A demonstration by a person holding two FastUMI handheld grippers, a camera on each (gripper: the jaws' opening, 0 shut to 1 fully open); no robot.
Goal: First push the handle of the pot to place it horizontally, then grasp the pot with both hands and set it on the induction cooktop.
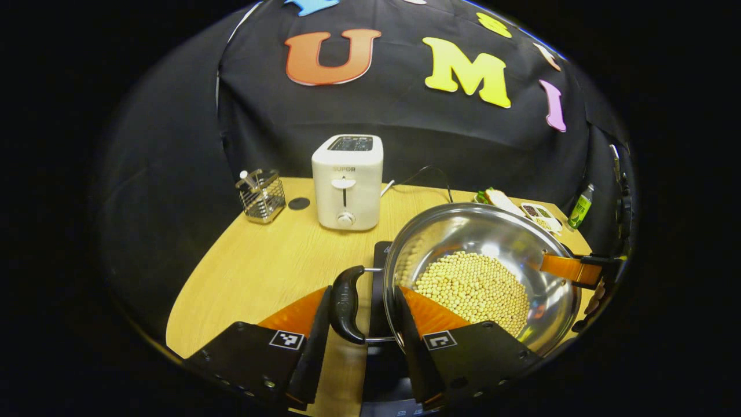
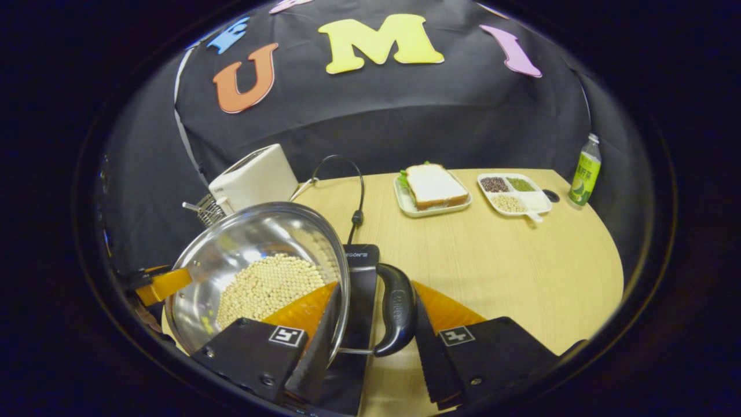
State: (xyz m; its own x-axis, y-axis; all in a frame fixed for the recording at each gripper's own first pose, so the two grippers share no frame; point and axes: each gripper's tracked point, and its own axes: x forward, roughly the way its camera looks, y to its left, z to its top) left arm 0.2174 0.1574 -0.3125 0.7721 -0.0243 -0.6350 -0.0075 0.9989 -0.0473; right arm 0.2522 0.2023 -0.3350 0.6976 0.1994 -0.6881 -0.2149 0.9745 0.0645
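Note:
A steel pot (image 1: 492,231) holding pale beans (image 1: 474,289) sits over the black induction cooktop (image 1: 379,272); I cannot tell whether it rests on it. My left gripper (image 1: 362,341) clamps the pot's near black side handle (image 1: 346,304), one finger outside the handle and the other across the rim. In the right gripper view, my right gripper (image 2: 373,347) holds the opposite handle (image 2: 396,315) of the pot (image 2: 249,237) the same way, above the cooktop (image 2: 362,278). Each view shows one of the other gripper's fingers (image 1: 570,269) (image 2: 165,284) at the far rim.
A white toaster (image 1: 347,182) and a wire holder (image 1: 261,197) stand at the back of the wooden table (image 2: 521,272). A sandwich plate (image 2: 431,188), a divided tray (image 2: 512,194) and a green bottle (image 2: 584,171) stand at the far right. A black cable (image 2: 347,191) runs behind the cooktop.

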